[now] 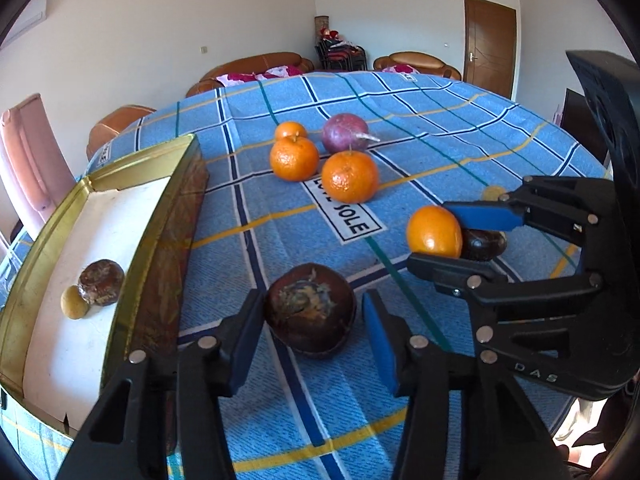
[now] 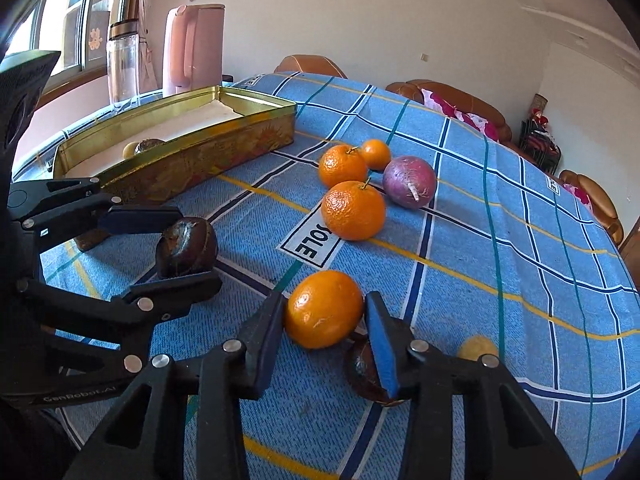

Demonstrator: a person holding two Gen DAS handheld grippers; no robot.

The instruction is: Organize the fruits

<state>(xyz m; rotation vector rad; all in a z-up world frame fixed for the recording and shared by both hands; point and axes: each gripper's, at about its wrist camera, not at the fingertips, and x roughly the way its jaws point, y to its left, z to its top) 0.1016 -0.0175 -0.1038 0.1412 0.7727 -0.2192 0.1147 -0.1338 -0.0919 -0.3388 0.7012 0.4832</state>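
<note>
The left gripper (image 1: 310,312) stands spread with a dark brown fruit (image 1: 310,309) between its fingers, untouched, while the right gripper (image 2: 325,314) pinches an orange (image 2: 323,309) between its pads, apparently so both can go to the gold tin (image 2: 192,148) beyond the fingertips

A round tabletop (image 1: 460,128) covered by a blue plaid cloth carries a gold tin (image 2: 208,156) along one side. Three oranges (image 1: 294,158) cluster mid-cloth just beside a purple round fruit (image 1: 345,133). Nearer lie a fourth orange (image 2: 323,309), two dark brown fruits (image 1: 310,310), and a small yellow fruit (image 2: 478,347). A pink kettle (image 2: 194,46) and clear bottle (image 2: 123,62) stand behind the tin.
</note>
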